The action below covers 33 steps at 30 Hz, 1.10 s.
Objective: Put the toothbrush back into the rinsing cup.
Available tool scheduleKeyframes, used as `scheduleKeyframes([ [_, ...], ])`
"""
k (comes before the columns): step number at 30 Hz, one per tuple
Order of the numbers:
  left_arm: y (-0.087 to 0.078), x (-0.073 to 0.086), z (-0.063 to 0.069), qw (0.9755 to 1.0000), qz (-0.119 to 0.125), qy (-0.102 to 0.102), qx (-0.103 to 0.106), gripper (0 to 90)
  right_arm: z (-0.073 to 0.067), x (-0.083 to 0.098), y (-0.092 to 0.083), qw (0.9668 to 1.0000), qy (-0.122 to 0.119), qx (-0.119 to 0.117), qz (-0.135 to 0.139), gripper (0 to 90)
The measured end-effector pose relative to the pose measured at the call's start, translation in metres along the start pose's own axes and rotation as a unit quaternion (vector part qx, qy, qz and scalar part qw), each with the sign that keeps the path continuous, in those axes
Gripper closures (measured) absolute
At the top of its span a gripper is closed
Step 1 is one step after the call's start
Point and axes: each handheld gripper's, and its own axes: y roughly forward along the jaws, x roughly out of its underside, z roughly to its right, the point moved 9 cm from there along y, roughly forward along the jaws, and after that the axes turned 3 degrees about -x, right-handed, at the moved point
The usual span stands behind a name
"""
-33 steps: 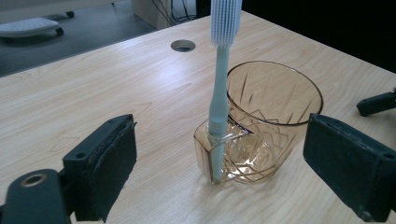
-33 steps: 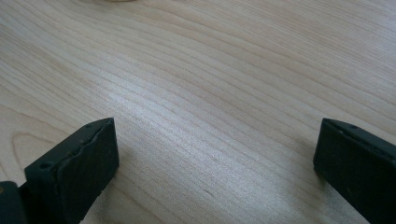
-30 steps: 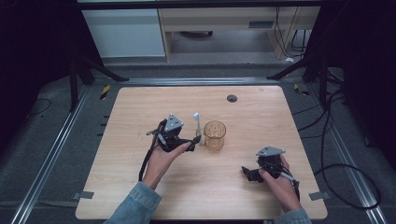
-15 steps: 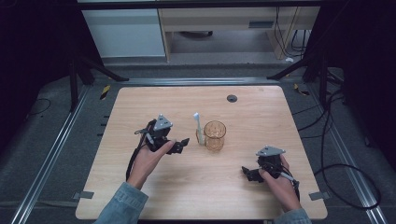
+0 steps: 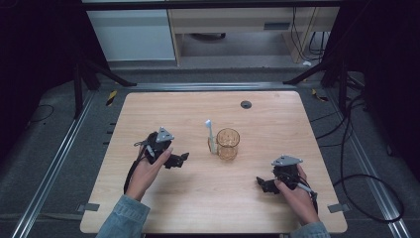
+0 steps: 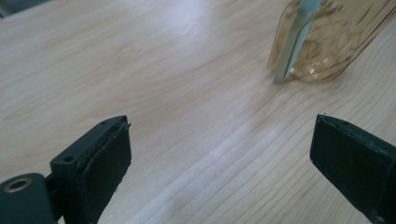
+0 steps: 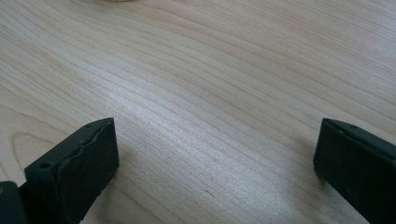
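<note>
An amber see-through cup (image 5: pixel 228 143) stands near the middle of the wooden table (image 5: pixel 277 109). A pale toothbrush (image 5: pixel 210 135) leans upright against the cup's left side, its handle foot on the table. In the left gripper view the cup (image 6: pixel 327 42) and toothbrush (image 6: pixel 294 44) sit at the upper right, ahead of the jaws. My left gripper (image 5: pixel 179 159) lies left of the cup, open and empty, well apart from the toothbrush. My right gripper (image 5: pixel 262 184) rests near the front right of the table, open with nothing between its jaws.
A small dark round disc (image 5: pixel 246 104) lies at the back of the table. Black cables (image 5: pixel 356 163) trail off the right side. A metal rail frame (image 5: pixel 54 163) runs around the table on the dark floor.
My left gripper has drawn back to the left, away from the toothbrush and cup, leaving the toothbrush leaning on the cup. The right gripper has stayed put.
</note>
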Motion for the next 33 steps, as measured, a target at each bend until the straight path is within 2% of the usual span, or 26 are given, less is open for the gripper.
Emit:
scheduleKeyframes([
  [3, 0.004, 0.013, -0.008, 0.9997, -0.022, 0.001, -0.013, 5.0, 0.0, 0.0, 0.0, 1.0, 0.0, 0.0, 0.0, 0.4],
  [5, 0.007, 0.019, -0.012, 0.9994, -0.028, -0.004, -0.017, 5.1, 0.0, 0.0, 0.0, 1.0, 0.0, 0.0, 0.0, 0.4],
  [9, 0.009, 0.034, -0.023, 0.9986, -0.046, -0.002, -0.024, 5.1, 0.0, 0.0, 0.0, 1.0, 0.0, 0.0, 0.0, 0.3],
  [17, -0.001, 0.056, -0.066, 0.9954, -0.044, -0.057, -0.063, 5.8, 0.0, 0.0, 0.0, 1.0, 0.0, 0.0, 0.0, 0.4],
  [23, -0.007, 0.074, -0.096, 0.9899, -0.045, -0.1, -0.091, 6.3, 0.0, 0.0, 0.0, 1.0, 0.0, 0.0, 0.0, 0.3],
  [24, -0.007, 0.074, -0.096, 0.9899, -0.045, -0.1, -0.091, 6.5, 0.0, 0.0, 0.0, 1.0, 0.0, 0.0, 0.0, 0.4],
  [26, -0.009, 0.079, -0.107, 0.9872, -0.036, -0.117, -0.102, 6.9, 0.0, 0.0, 0.0, 1.0, -0.001, 0.0, 0.0, 0.4],
  [32, -0.002, 0.086, -0.111, 0.9868, -0.041, -0.123, -0.098, 6.9, 0.0, 0.0, 0.0, 1.0, 0.0, 0.0, 0.0, 0.4],
  [33, 0.0, 0.088, -0.113, 0.9856, -0.043, -0.128, -0.102, 6.9, 0.0, 0.0, 0.0, 1.0, 0.0, 0.0, 0.0, 0.3],
])
